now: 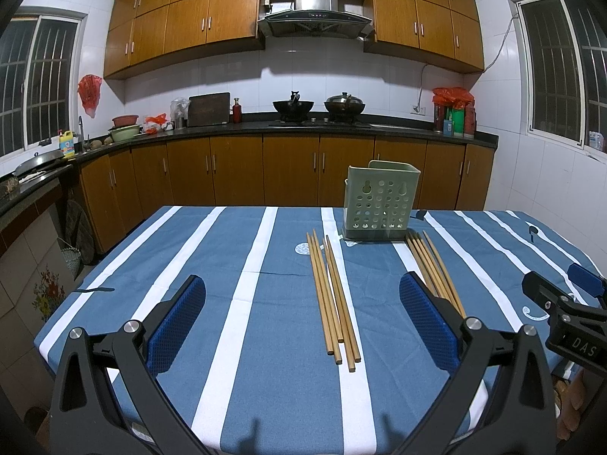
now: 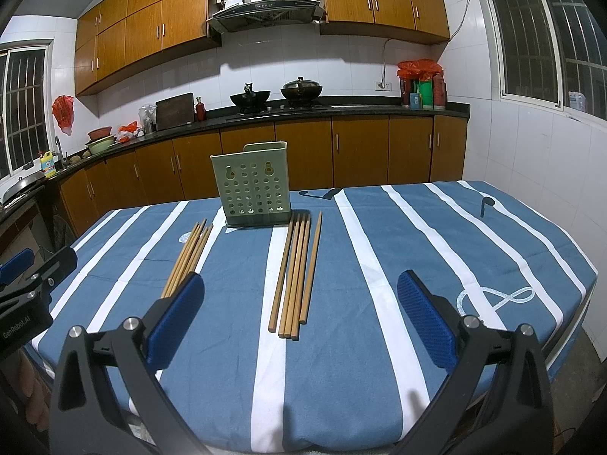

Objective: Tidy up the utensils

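Observation:
Two bundles of wooden chopsticks lie lengthwise on the blue-and-white striped tablecloth (image 1: 265, 379). A pale green perforated utensil holder (image 1: 381, 201) stands upright behind them, nothing visible inside. The left bundle (image 1: 334, 299) lies between the fingers of my left gripper (image 1: 302, 280), which hovers open above it. My left gripper's right pad (image 1: 428, 322) partly hides the right bundle (image 1: 436, 269). In the right wrist view, my right gripper (image 2: 301, 276) is open over the right bundle (image 2: 296, 273). The left bundle (image 2: 189, 254) and the holder (image 2: 252, 189) also show there.
Each gripper shows at the edge of the other's view: the right gripper (image 1: 555, 276) and the left gripper (image 2: 45, 256). Behind the table runs a kitchen counter (image 1: 341, 125) with two woks, bowls and bottles. The table's near edge lies just below both grippers.

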`<action>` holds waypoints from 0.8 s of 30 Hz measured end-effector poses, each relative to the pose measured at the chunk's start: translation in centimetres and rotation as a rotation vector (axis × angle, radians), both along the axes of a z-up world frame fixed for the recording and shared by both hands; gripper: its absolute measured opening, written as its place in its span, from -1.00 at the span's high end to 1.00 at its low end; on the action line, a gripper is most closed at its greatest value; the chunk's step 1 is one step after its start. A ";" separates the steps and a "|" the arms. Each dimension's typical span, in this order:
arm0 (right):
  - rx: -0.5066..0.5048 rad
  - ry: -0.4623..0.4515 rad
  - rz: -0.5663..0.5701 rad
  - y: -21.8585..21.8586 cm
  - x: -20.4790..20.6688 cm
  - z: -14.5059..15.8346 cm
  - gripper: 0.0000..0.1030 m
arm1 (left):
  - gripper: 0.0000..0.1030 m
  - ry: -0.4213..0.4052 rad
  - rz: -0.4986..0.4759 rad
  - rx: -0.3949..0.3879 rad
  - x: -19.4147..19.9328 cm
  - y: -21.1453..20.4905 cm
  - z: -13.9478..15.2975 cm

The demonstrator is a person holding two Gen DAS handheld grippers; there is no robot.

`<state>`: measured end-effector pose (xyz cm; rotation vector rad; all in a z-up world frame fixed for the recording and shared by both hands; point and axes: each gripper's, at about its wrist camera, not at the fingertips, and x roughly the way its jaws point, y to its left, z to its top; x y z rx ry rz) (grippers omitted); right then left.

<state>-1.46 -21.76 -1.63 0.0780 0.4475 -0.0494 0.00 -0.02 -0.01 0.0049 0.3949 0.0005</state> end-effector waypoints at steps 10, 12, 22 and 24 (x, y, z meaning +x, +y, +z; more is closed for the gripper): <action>0.001 0.001 0.000 0.1 0.0 -0.1 -0.93 | -0.97 0.001 0.000 0.000 0.0 0.0 0.0; 0.001 0.001 0.000 0.1 0.0 -0.1 -0.93 | -0.97 0.001 0.000 0.000 0.0 0.0 0.0; 0.020 0.029 -0.006 -0.7 0.7 -0.8 -0.93 | -0.97 0.030 0.009 -0.003 0.6 0.0 -0.4; 0.034 0.053 -0.014 -1.0 1.4 -1.0 -0.93 | -0.97 0.056 0.019 -0.005 1.2 0.3 -0.9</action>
